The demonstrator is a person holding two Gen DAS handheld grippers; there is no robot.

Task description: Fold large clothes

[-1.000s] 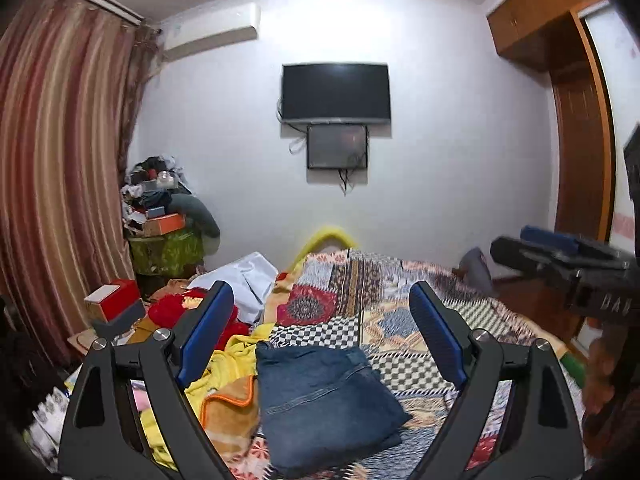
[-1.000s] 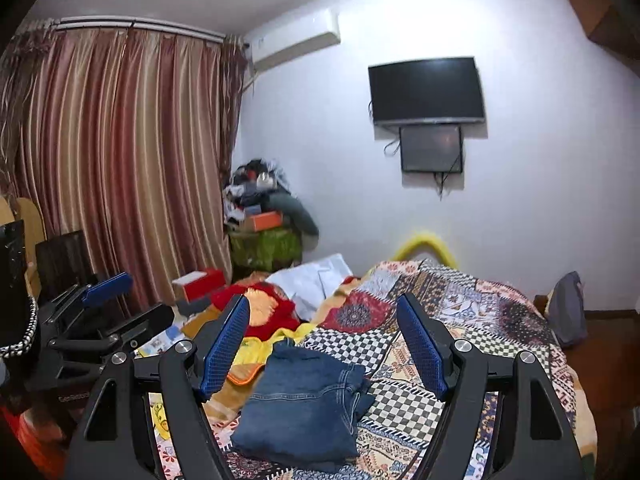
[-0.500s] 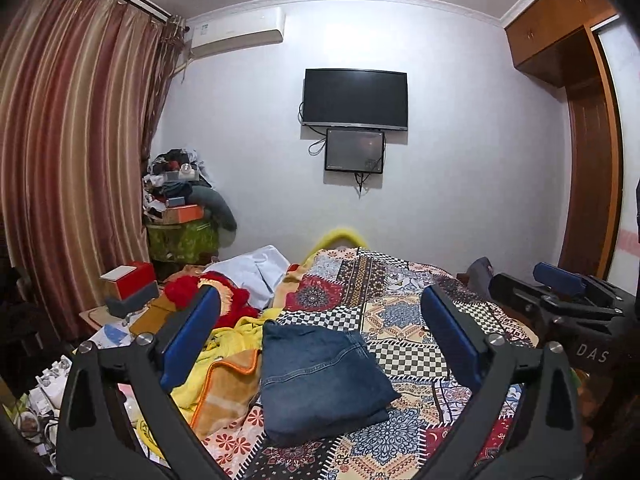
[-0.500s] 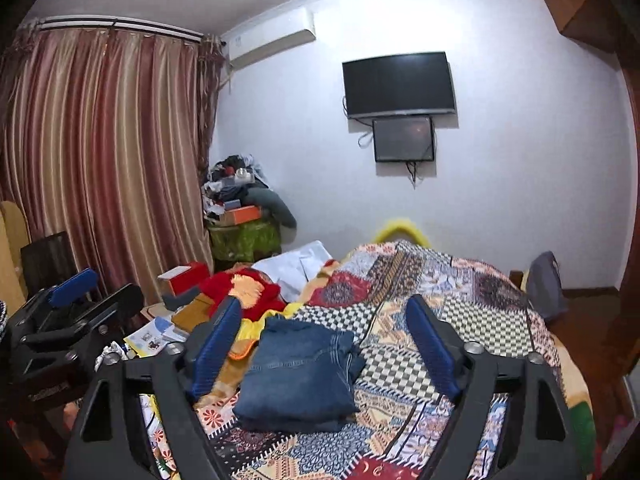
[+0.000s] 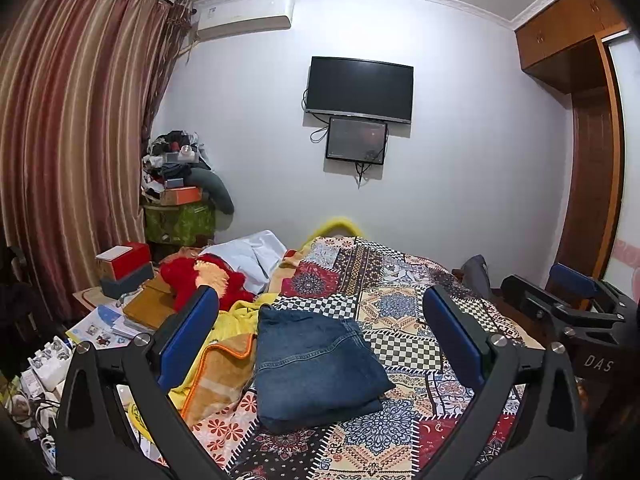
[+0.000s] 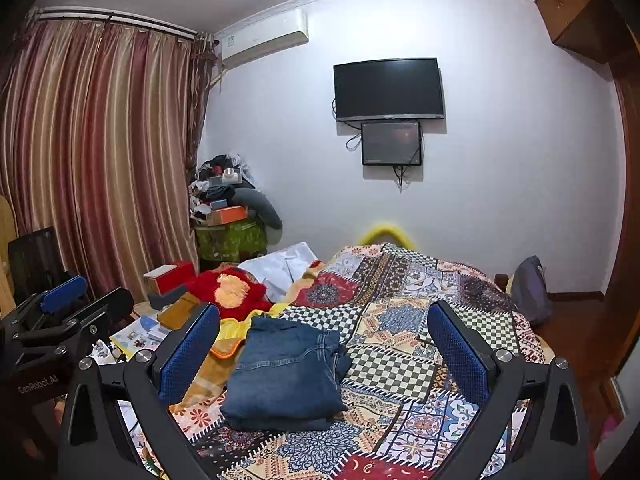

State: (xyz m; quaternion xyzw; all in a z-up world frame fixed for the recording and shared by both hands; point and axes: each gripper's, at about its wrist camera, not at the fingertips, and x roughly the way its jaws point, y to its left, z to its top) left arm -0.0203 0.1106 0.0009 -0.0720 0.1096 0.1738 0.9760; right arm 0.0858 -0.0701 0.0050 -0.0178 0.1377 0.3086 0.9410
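"GenRobot.AI" can be read on the black housing of the left gripper [image 6: 60,312] in the right wrist view, and "DAS" on the right gripper [image 5: 568,304] in the left wrist view. Both grippers are seen spread wide, the right one's jaws having just been opening, nothing held. The folded blue denim jeans [image 5: 316,364] lie apart from them on the patchwork-patterned bedspread [image 5: 404,312].

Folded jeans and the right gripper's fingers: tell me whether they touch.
Apart. The right wrist view shows both fingers spread wide above the folded jeans, with nothing between them.
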